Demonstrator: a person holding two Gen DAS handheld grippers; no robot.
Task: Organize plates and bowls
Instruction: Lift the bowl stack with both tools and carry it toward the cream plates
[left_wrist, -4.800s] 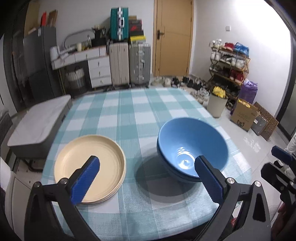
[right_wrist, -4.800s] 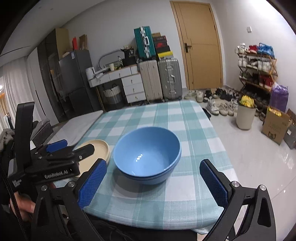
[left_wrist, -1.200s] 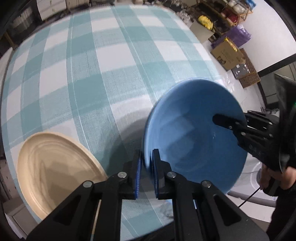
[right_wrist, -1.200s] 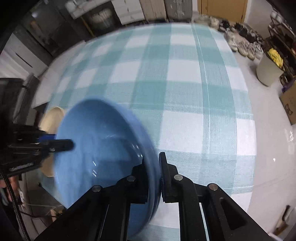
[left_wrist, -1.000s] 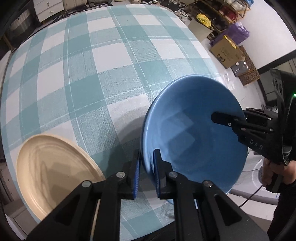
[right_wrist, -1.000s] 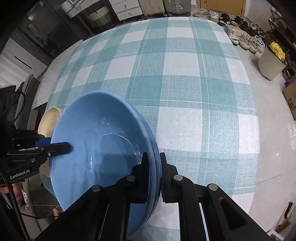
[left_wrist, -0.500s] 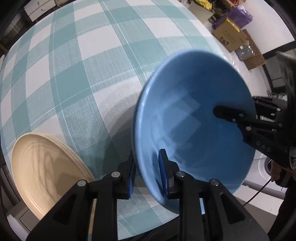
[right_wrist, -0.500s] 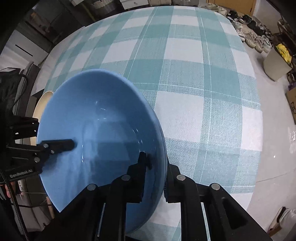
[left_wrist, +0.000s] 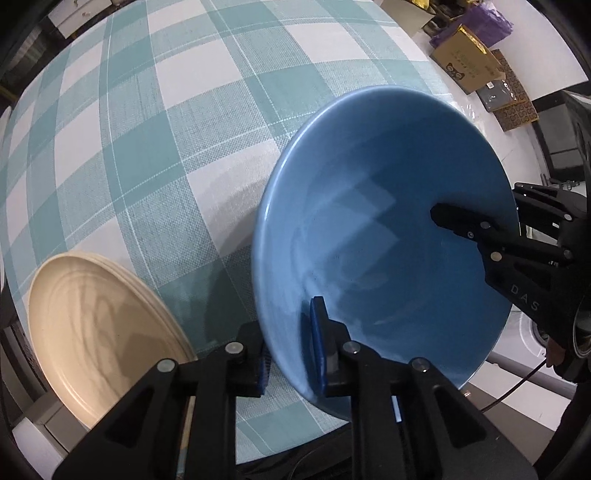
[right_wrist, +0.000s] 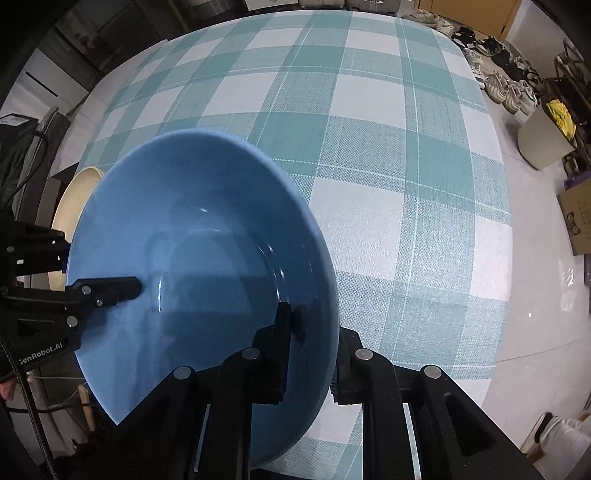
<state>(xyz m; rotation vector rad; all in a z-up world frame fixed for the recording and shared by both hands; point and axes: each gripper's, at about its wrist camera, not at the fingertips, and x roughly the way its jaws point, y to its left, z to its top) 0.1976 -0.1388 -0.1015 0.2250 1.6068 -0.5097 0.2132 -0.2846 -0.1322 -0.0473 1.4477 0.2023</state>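
Since half a second back, the blue bowl (left_wrist: 380, 229) sits a little nearer my left camera and its rim now runs clearly between the left tongs (left_wrist: 291, 347), where before it only skimmed them. I see one ribbed blue pad inside the bowl and the other outside against the wall; the jaws are closing on the rim, with the bowl's edge between them. On the far side, my right tongs (right_wrist: 314, 332) straddle the opposite rim, one black finger inside the bowl, the other outside, clamped on the wall. From the left camera the right tongs (left_wrist: 476, 225) reach in over the rim at the picture's right; from the right camera the left tongs (right_wrist: 107, 290) reach in from the picture's left. The bowl (right_wrist: 199, 280) hangs tilted between the two, above the near edge of the teal-and-white checked tablecloth (left_wrist: 177, 122). The cream plates (left_wrist: 96, 325) lie stacked on the cloth just beside the bowl, near the table's corner, partly hidden by it in the right camera (right_wrist: 74, 199).
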